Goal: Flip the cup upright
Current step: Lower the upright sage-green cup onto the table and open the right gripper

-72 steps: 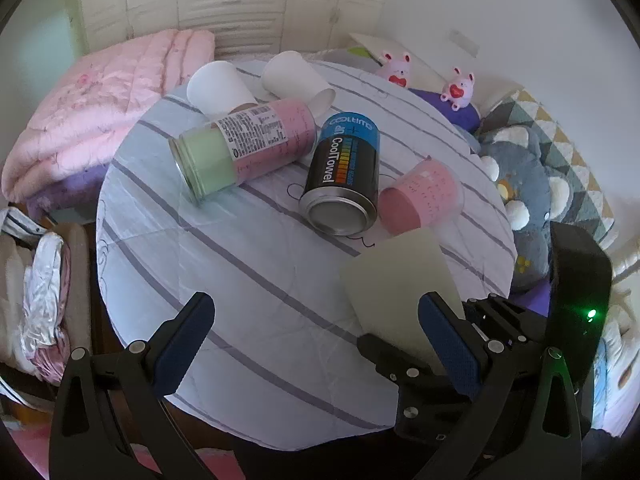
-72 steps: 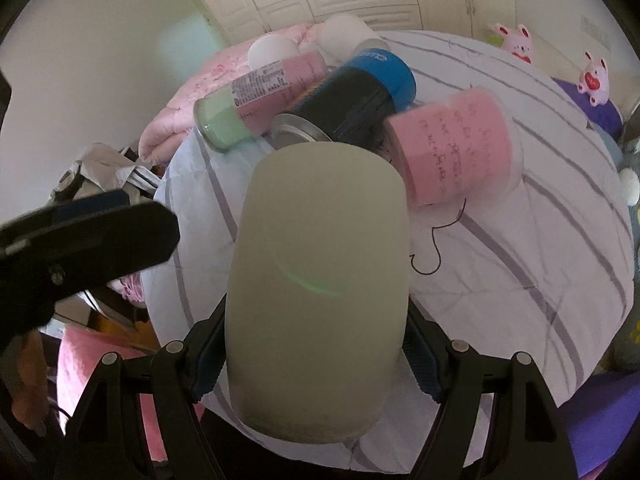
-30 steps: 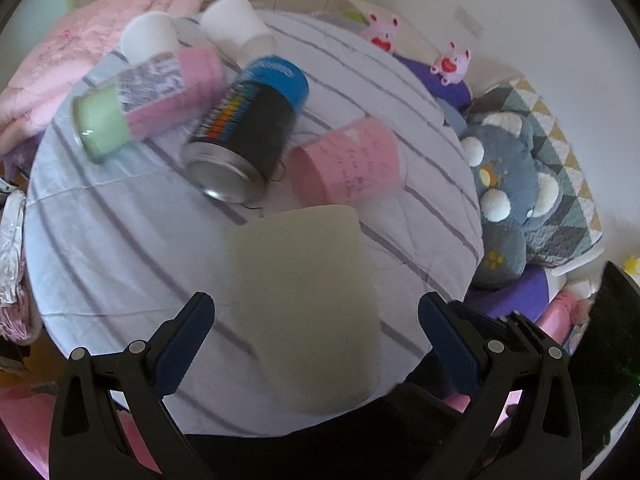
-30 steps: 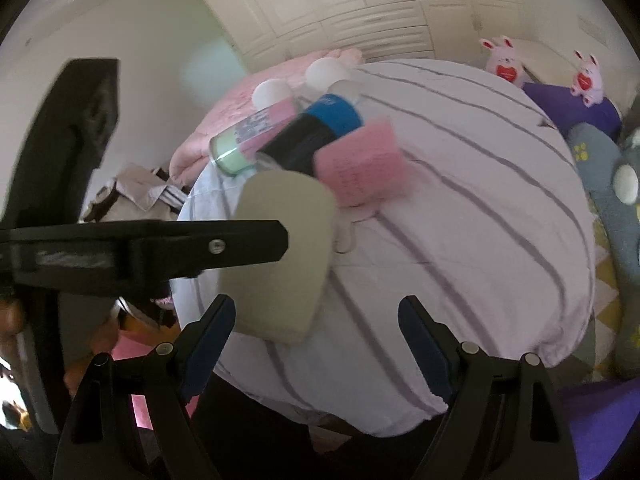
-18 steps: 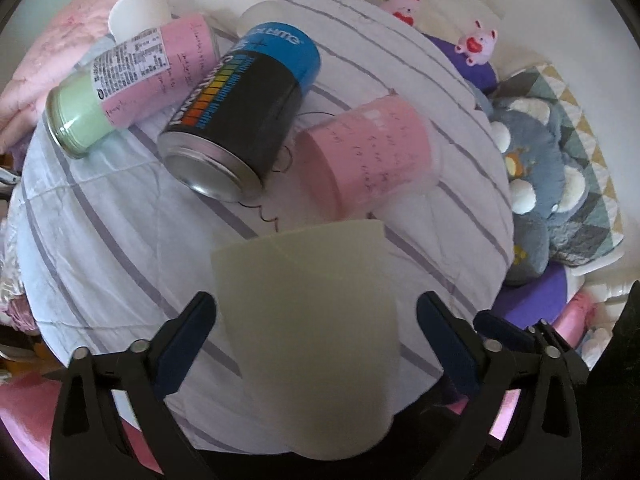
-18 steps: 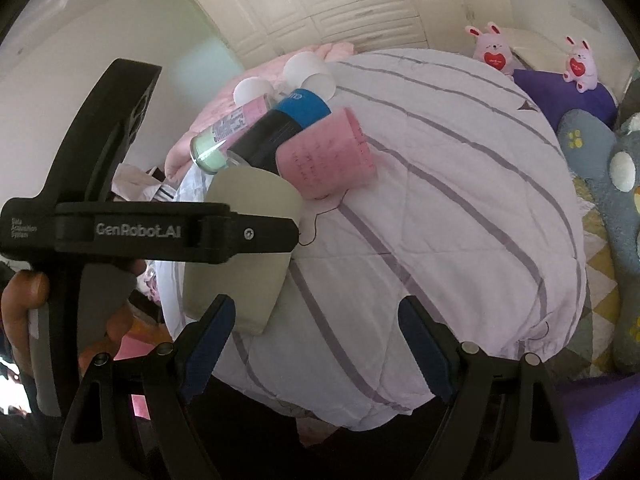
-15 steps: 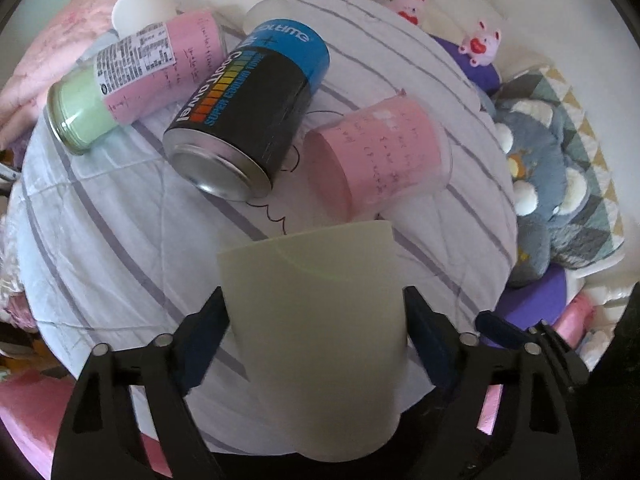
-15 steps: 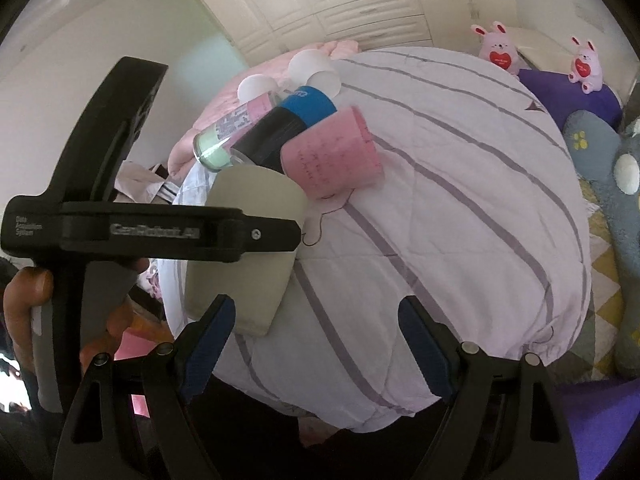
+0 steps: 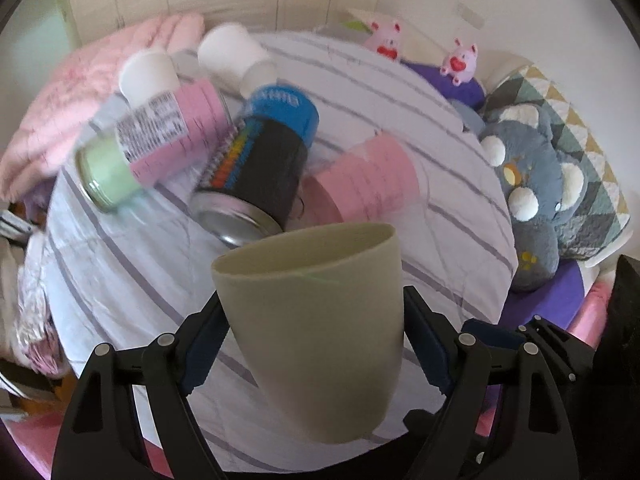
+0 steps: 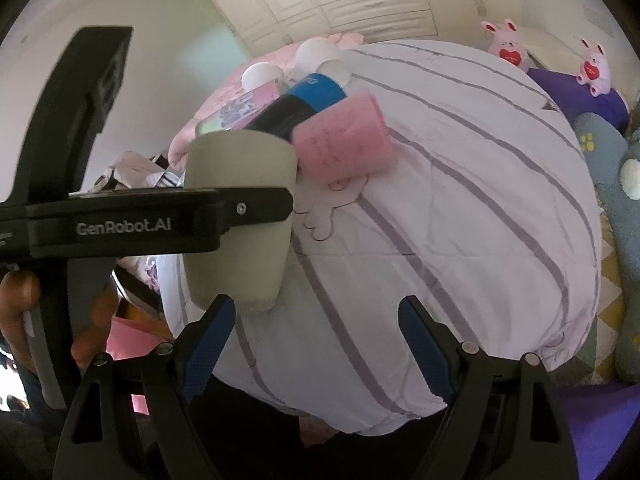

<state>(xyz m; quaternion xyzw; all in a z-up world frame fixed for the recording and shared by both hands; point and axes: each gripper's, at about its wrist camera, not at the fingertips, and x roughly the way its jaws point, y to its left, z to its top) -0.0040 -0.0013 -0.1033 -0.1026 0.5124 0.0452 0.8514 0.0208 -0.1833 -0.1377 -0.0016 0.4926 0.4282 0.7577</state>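
My left gripper (image 9: 314, 344) is shut on a pale grey-green cup (image 9: 320, 320), rim up and tilted slightly, held above the near edge of the round table. In the right wrist view the same cup (image 10: 240, 176) hangs at the left, clamped by the black left gripper body (image 10: 160, 222). My right gripper (image 10: 316, 336) is open and empty, off the table's near edge to the right of the cup.
The striped tablecloth (image 9: 400, 92) carries a lying pink cup (image 9: 368, 184), a black-and-blue can (image 9: 264, 168), a pink-and-green can (image 9: 156, 136) and two white paper cups (image 9: 236, 56). Plush toys (image 9: 536, 184) lie to the right, pink bedding (image 9: 80, 92) to the left.
The right gripper let go of the cup and drew back. The left gripper closed on the cup, lifted it and turned it so its rim now faces up.
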